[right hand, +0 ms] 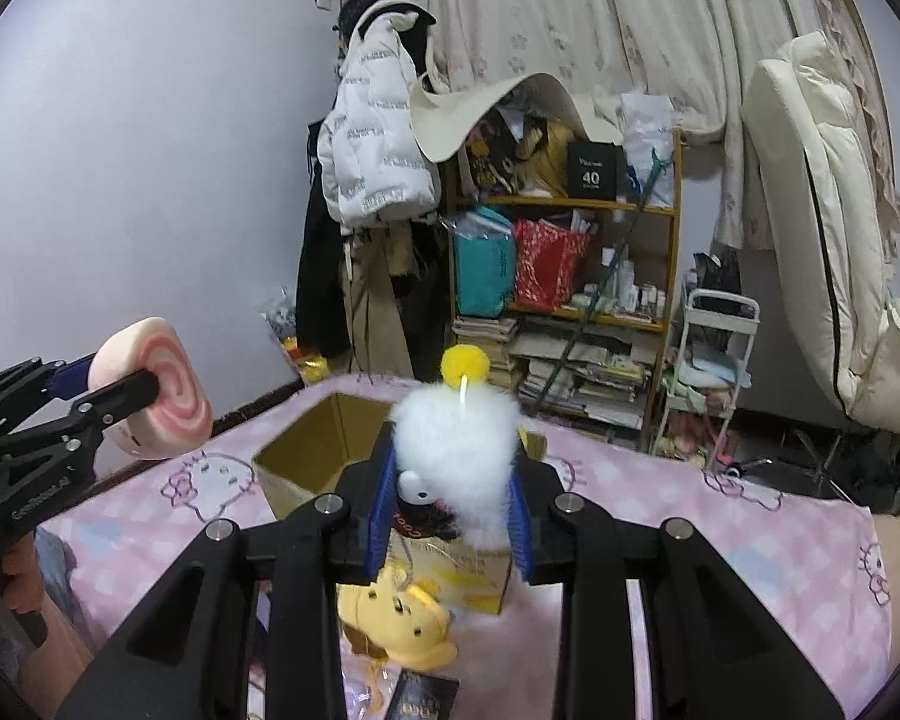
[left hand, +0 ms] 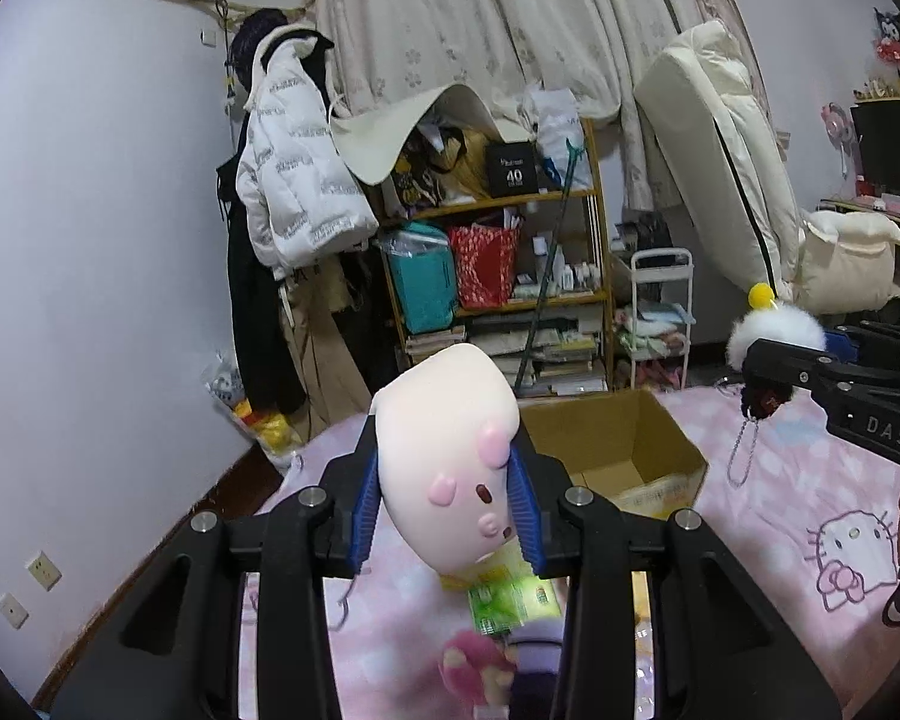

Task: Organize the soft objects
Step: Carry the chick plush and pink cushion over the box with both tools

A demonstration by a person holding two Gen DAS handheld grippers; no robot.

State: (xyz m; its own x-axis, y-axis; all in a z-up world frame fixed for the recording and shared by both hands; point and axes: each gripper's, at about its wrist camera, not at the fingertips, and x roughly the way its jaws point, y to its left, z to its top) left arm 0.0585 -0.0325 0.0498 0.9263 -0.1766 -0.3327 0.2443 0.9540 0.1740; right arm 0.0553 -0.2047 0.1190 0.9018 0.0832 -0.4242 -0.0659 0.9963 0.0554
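Left gripper (left hand: 444, 504) clamped on pink pig plush (left hand: 450, 456), held in air just short of cardboard box (left hand: 660, 420). Right gripper (right hand: 453, 516) clamped on white fluffy plush (right hand: 456, 444), above box's near edge. Yellow plush (right hand: 399, 618) on pink bedsheet (right hand: 720, 540), against box front.

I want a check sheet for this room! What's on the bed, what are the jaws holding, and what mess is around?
Surface: pink cat-print bedsheet.
Job's things: open brown cardboard box; cream squishy pig-face toy; white fluffy keychain toy with yellow pompom; yellow plush lying on the sheet.
Clutter: green packet.
Grippers: left gripper jaws clamp the pig toy; right gripper jaws clamp the fluffy toy.
Cables: nothing seen.
Surroundings: crowded wooden shelf, white puffer jacket, curtains.
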